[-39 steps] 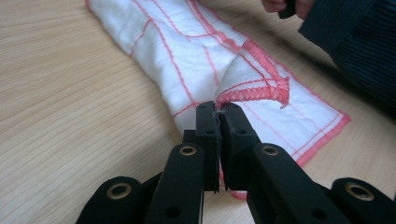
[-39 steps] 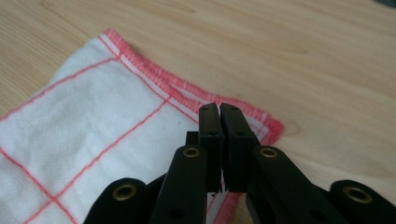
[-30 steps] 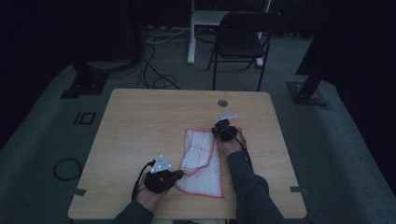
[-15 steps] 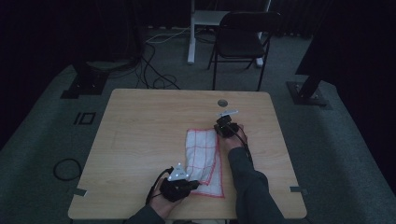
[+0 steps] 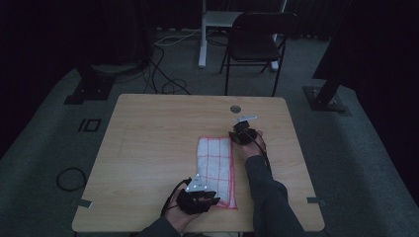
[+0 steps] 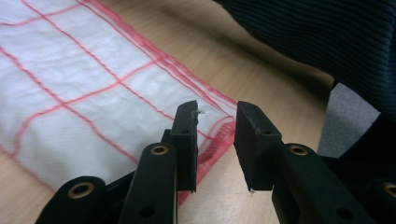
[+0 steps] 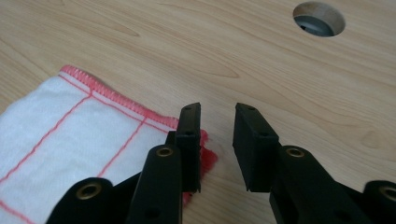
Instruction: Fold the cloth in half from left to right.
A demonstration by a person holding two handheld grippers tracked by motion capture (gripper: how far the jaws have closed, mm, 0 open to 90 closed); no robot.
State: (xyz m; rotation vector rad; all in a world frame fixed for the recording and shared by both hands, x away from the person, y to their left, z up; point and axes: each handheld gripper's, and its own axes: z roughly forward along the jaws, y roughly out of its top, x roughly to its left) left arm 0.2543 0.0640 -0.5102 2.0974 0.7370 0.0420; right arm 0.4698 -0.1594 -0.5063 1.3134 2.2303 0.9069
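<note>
Folded cloth (image 5: 216, 170) released near the table's (image 5: 148, 148) front edge

Left gripper (image 6: 215, 140) and right gripper (image 7: 216, 140) have just opened, holding nothing; a jaw snagging a corner could undo the fold.

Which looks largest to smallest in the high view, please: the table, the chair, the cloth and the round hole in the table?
1. Table
2. Chair, though it stands farther from the camera, so it looks smaller than it is
3. Cloth
4. Round hole

Cloth (image 5: 216, 169) on table (image 5: 148, 148), cable hole (image 5: 235, 108) beyond it.
</note>
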